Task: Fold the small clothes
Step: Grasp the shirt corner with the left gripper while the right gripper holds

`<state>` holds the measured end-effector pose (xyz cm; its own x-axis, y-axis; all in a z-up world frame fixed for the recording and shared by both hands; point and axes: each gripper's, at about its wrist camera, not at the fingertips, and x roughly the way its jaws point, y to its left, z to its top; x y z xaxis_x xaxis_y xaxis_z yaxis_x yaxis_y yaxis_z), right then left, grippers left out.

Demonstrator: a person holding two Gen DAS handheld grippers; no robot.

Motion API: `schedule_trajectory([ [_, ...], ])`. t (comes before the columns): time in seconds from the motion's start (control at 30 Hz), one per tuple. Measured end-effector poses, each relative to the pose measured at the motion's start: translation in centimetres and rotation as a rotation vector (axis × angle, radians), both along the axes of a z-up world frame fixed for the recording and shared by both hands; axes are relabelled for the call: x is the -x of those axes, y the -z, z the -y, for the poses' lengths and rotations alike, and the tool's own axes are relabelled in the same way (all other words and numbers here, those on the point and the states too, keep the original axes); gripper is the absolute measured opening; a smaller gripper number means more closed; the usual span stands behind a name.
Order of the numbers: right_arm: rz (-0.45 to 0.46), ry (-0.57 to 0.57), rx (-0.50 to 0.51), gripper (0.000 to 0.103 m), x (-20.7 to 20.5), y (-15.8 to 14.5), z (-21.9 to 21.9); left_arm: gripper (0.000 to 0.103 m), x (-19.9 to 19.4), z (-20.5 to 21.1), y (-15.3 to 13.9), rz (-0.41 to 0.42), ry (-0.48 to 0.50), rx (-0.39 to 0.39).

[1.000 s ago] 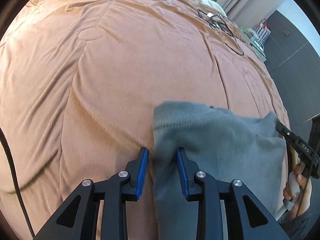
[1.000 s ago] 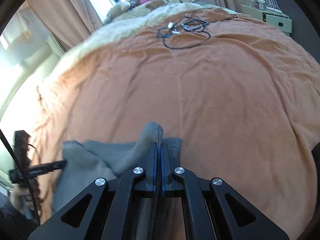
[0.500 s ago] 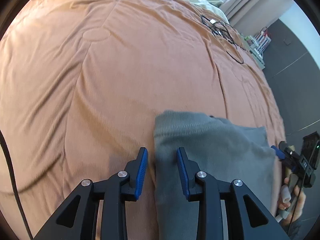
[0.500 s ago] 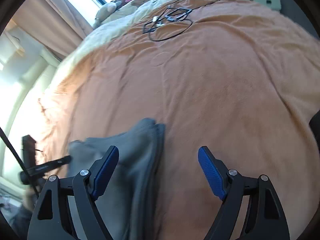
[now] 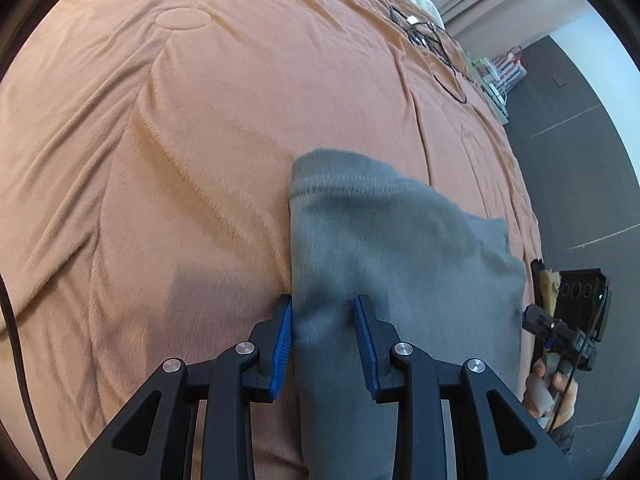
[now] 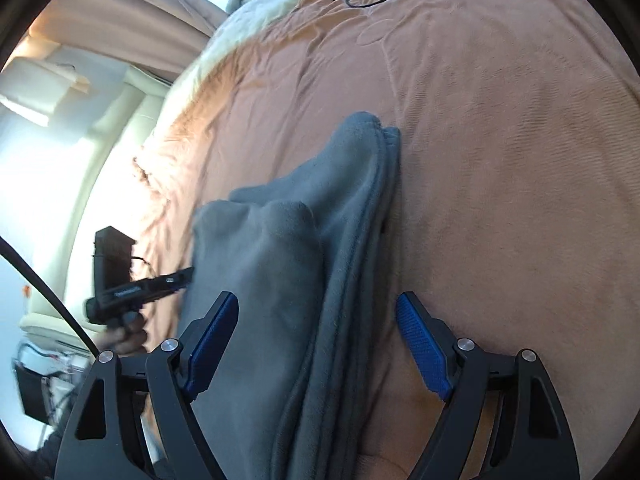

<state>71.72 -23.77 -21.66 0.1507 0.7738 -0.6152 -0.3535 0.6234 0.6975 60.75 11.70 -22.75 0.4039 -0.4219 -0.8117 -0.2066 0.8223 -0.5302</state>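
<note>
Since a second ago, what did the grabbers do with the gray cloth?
The right gripper let go: it was pinched shut on a raised corner of the gray cloth, then its jaws sprang wide and have just been closing a little. The cloth lies under them, unpinched. The corner dropped flat onto the orange blanket. The left gripper stayed clamped on the cloth's edge.

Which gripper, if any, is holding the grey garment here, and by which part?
The left gripper grips the grey garment at a bunched fold on its near-left edge. The right gripper stands open, holding nothing.
</note>
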Motion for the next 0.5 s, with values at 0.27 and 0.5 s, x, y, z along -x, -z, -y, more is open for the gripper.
schedule_trajectory([
  [0.27,-0.011,0.0,-0.001,0.03,-3.2,2.0,-1.6,0.029,-2.8,-0.6,0.7,0.057,-0.046,0.037],
  [0.5,0.083,0.018,0.075,0.017,-0.5,-0.2,-2.7,0.007,-2.5,-0.2,-1.1,0.102,-0.067,-0.004],
])
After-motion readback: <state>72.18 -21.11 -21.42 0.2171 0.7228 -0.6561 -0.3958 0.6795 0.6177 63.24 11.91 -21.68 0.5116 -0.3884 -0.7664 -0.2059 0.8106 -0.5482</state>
